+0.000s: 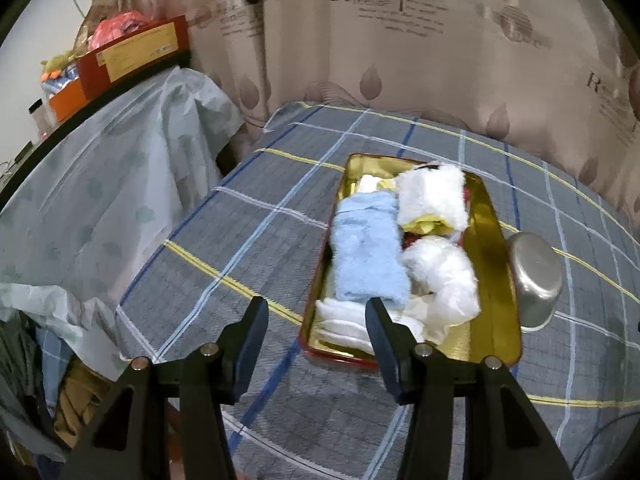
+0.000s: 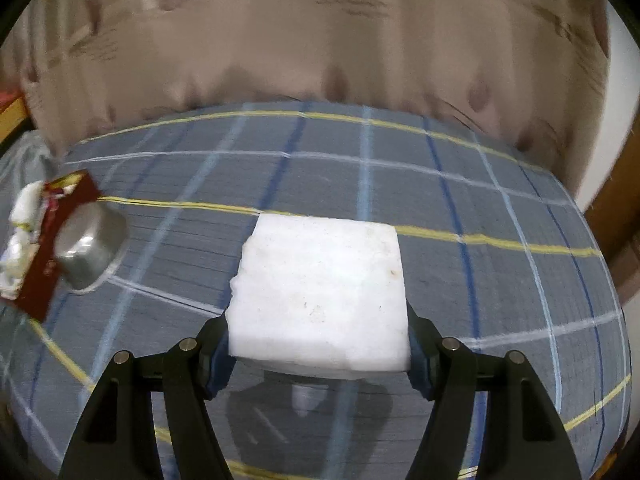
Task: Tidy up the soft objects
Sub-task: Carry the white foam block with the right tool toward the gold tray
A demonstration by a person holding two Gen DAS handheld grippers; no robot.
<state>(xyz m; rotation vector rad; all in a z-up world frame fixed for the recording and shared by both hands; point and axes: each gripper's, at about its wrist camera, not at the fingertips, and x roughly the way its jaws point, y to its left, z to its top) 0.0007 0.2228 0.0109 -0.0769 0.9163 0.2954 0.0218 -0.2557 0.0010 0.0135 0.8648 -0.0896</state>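
In the left wrist view a gold tin tray with a red rim lies on the plaid bed cover. It holds a folded light blue towel, a white fluffy cloth over something yellow, a white fluffy bundle and white cloths at its near end. My left gripper is open and empty, just in front of the tray's near end. In the right wrist view my right gripper is shut on a white foam block, held above the bed cover; its shadow falls below.
A steel bowl lies upside down right of the tray, also in the right wrist view beside the tray's red wall. A curtain hangs behind the bed. A plastic-covered surface with boxes stands on the left.
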